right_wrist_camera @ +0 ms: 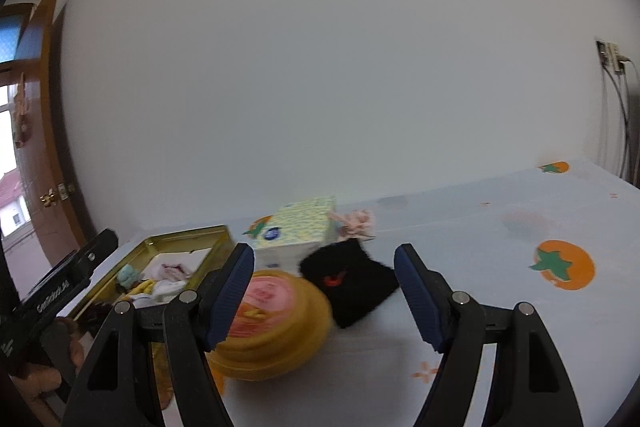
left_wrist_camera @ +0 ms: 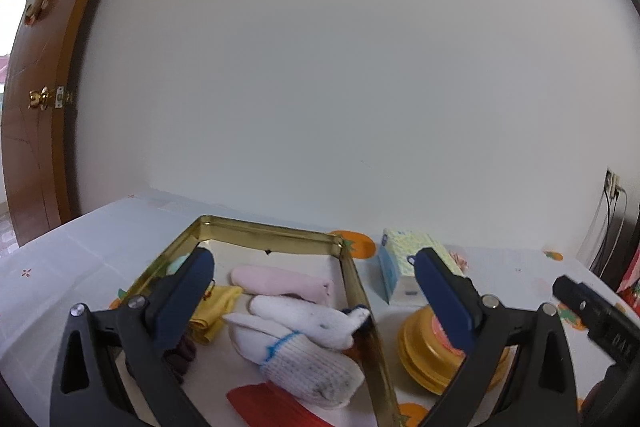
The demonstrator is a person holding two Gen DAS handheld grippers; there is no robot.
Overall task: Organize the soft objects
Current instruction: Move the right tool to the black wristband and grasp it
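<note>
A gold tin tray (left_wrist_camera: 362,291) holds soft things: a pink rolled cloth (left_wrist_camera: 280,283), a white knit glove (left_wrist_camera: 308,339), a yellow cloth (left_wrist_camera: 214,311), a red cloth (left_wrist_camera: 272,407) and a dark purple piece (left_wrist_camera: 184,351). My left gripper (left_wrist_camera: 314,259) hovers over the tray's near side, open, with nothing between its fingers. My right gripper (right_wrist_camera: 324,253) is open too. A black fluffy item (right_wrist_camera: 356,283) with a red mark lies on the tablecloth just beyond its fingertips, untouched. The tray (right_wrist_camera: 180,241) sits to the left in the right wrist view.
A round yellow tin with a pink label (right_wrist_camera: 272,319) stands right of the tray, beside the black item. Behind it are a tissue box (right_wrist_camera: 298,227) and a pink flower-like piece (right_wrist_camera: 360,219). A white wall backs the table. Cables (right_wrist_camera: 624,115) hang at far right.
</note>
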